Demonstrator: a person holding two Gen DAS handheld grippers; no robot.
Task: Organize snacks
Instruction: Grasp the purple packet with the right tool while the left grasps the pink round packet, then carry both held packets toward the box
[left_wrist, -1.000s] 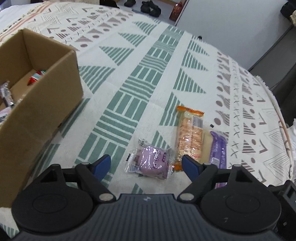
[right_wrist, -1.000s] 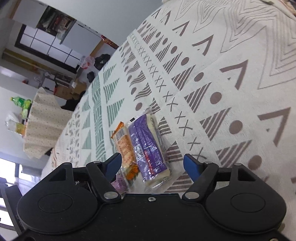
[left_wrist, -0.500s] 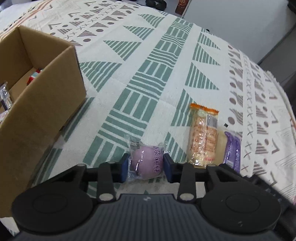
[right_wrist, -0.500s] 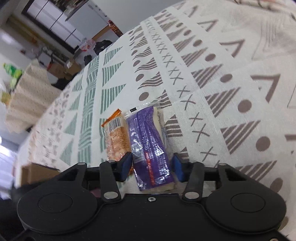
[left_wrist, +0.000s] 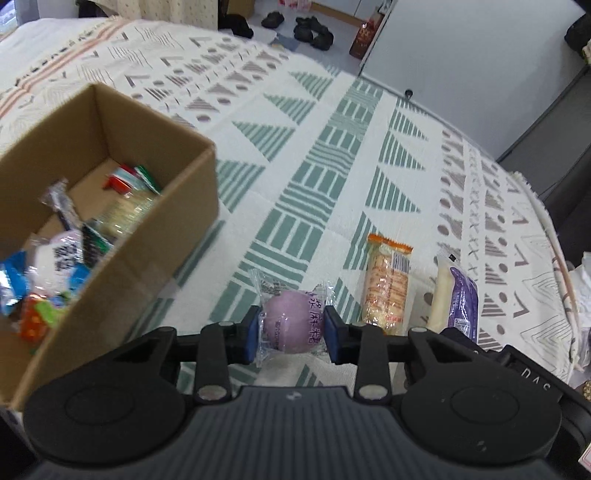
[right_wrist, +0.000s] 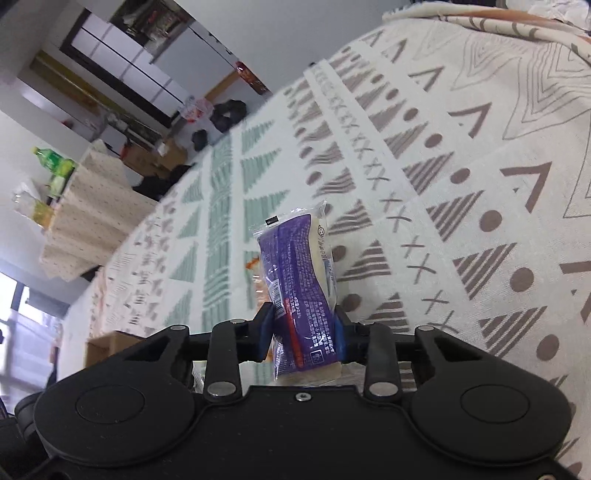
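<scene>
Patterned cloth (left_wrist: 332, 155), cardboard box (left_wrist: 155, 236), shoes (left_wrist: 310, 29)

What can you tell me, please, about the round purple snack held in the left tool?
The purple snack is a smooth, pale-lilac ball sealed in a clear, crinkly plastic wrapper with dark printed characters on its right side and crimped ends fanning out above. The left tool is shut on it, one blue pad pressing each side. It looks raised a little above the patterned cloth, though that is hard to judge. It sits between the cardboard box on its left and the orange cracker pack on its right, touching neither.
</scene>
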